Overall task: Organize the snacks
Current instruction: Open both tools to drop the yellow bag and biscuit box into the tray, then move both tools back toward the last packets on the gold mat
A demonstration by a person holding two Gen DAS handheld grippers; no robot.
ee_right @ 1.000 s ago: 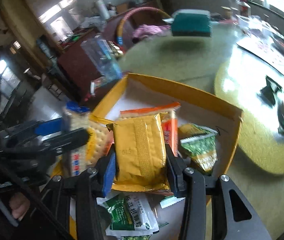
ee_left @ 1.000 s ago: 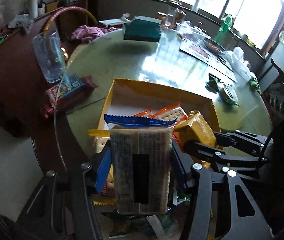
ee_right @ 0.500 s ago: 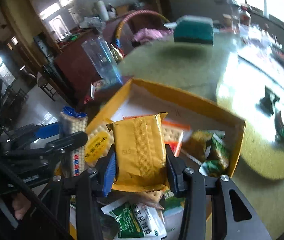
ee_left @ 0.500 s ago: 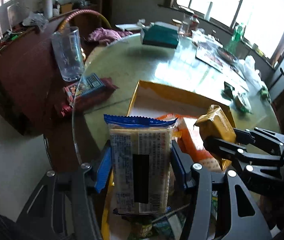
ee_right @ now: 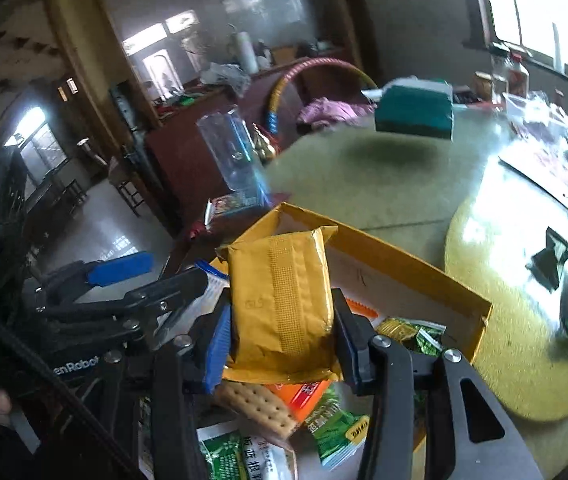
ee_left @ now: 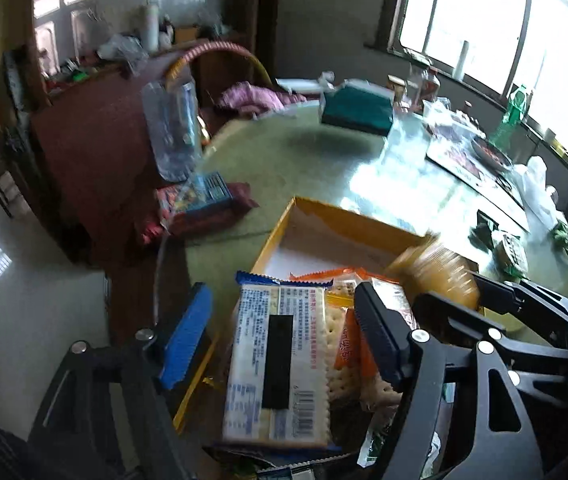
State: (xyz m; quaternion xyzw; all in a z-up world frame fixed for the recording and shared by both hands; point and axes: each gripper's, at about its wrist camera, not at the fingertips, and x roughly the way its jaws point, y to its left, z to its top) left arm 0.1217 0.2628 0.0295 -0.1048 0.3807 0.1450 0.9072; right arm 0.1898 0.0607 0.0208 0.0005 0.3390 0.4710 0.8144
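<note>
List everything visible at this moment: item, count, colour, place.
Cracker pack: one, white with blue ends, between the open left fingers.
Yellow packet: one, golden, clamped in the right gripper.
Box: one, yellow cardboard, on the table edge, holding snacks.
Orange cracker packs: at least one, in the box.
Green sachets: several, near end of the box.
Red snack pack: one, left of the box.
Clear tumbler: one, beyond the red pack.
Teal tissue box: one, far side.
Table: one, greenish glass.
Left gripper: black, blue pad.
Right gripper: black, blue pad.
</note>
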